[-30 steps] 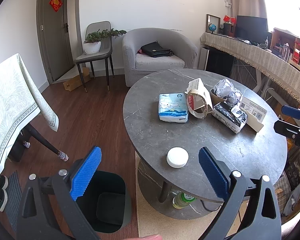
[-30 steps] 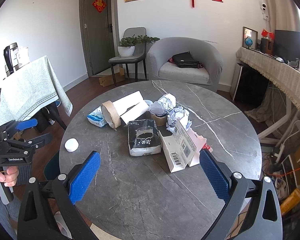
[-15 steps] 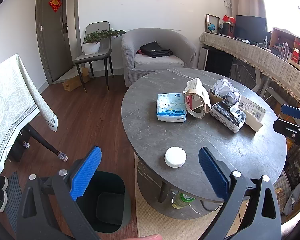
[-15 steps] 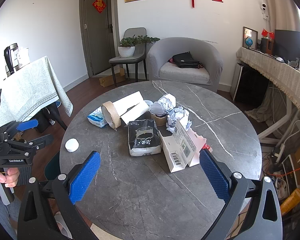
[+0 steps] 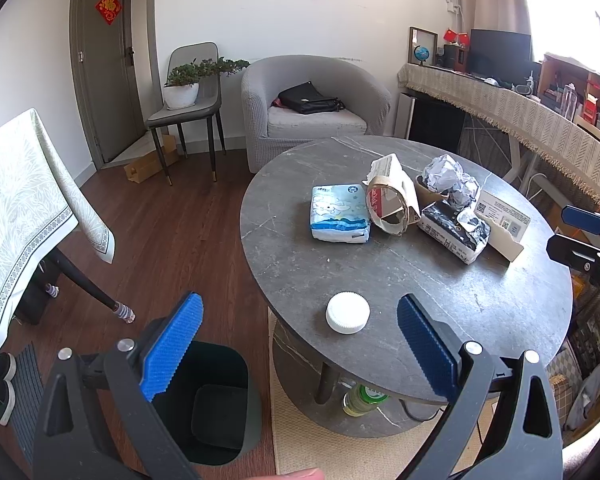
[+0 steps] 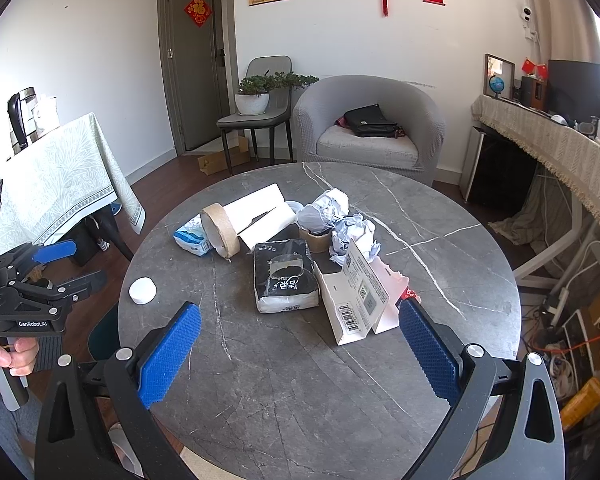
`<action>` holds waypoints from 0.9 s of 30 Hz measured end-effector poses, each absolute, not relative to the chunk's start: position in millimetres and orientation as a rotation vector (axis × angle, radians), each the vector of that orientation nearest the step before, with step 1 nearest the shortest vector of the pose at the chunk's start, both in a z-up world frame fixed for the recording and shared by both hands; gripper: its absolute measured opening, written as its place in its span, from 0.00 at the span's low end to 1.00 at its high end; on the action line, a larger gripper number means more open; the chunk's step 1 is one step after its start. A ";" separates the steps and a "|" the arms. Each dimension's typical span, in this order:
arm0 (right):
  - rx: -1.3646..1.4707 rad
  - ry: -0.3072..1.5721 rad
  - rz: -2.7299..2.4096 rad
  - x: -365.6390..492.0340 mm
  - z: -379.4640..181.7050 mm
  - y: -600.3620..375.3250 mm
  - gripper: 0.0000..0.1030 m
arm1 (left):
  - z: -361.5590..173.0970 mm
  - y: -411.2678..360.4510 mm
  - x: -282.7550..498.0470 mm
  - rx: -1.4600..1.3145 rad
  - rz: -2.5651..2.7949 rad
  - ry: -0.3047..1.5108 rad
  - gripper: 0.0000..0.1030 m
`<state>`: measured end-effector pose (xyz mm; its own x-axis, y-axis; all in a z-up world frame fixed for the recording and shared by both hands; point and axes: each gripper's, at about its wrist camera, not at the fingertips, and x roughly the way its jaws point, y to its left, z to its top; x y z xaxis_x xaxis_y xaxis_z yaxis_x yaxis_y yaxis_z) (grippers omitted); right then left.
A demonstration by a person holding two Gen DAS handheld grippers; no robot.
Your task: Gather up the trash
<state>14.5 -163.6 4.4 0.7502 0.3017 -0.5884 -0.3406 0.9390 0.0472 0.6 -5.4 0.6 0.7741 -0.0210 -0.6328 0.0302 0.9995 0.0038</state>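
Observation:
On the round grey table (image 5: 500, 312) lies a pile of trash: a white cap (image 5: 347, 313) near the front edge, a blue tissue pack (image 5: 338, 219), a cardboard tape roll (image 5: 388, 210), a black tissue pack (image 6: 284, 280), crumpled paper (image 6: 354, 236) and a white open carton (image 6: 354, 300). My left gripper (image 5: 298, 346) is open, hovering just short of the cap. My right gripper (image 6: 300, 354) is open and empty above the table's near side, in front of the carton. A dark green bin (image 5: 216, 400) stands on the floor below the left gripper.
A grey armchair (image 5: 312, 108) with a black bag and a chair with a plant (image 5: 188, 92) stand behind the table. A cloth-covered table (image 5: 24, 200) is at the left. A long covered desk (image 5: 520, 112) runs along the right. A bottle (image 5: 362, 398) sits under the table.
The left gripper has shifted slightly so the cap sits more nearly between its fingers. The right gripper has barely moved.

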 end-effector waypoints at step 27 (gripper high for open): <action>-0.043 0.621 0.339 23.2 -0.1 -175.8 0.97 | -7.6 -13.1 3.5 0.084 -0.108 0.670 0.89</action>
